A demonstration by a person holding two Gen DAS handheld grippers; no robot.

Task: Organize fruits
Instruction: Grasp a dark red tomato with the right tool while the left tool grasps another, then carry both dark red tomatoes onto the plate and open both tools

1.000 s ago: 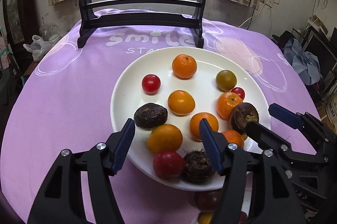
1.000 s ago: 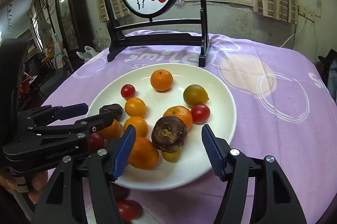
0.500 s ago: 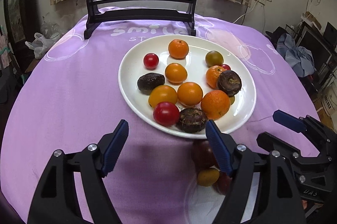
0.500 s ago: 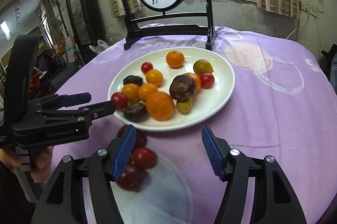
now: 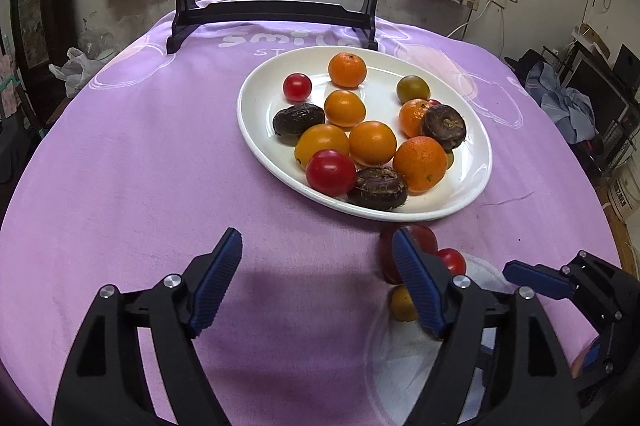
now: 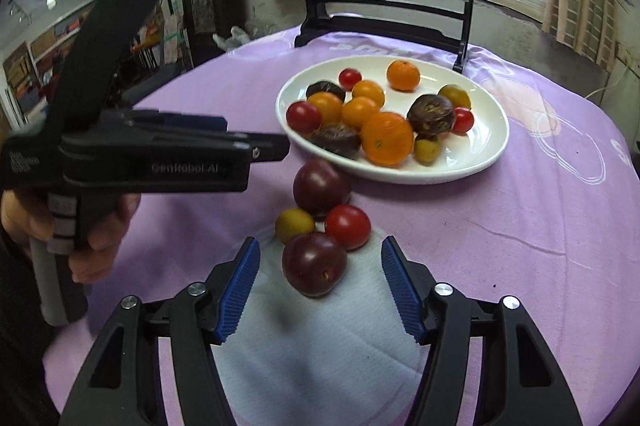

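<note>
Fruits on white plate, toward table's far edge: six orange ones, three red tomatoes, three dark brown wrinkled ones, two olive-green. Near plate's front rim, four more on purple tablecloth and edge of white cloth: two dark purple plums, one red tomato, one small yellow-green fruit. Left gripper jaws just widened, apart, nothing between. Right gripper jaws just narrowed, nearer plum between pads, not touching
</note>
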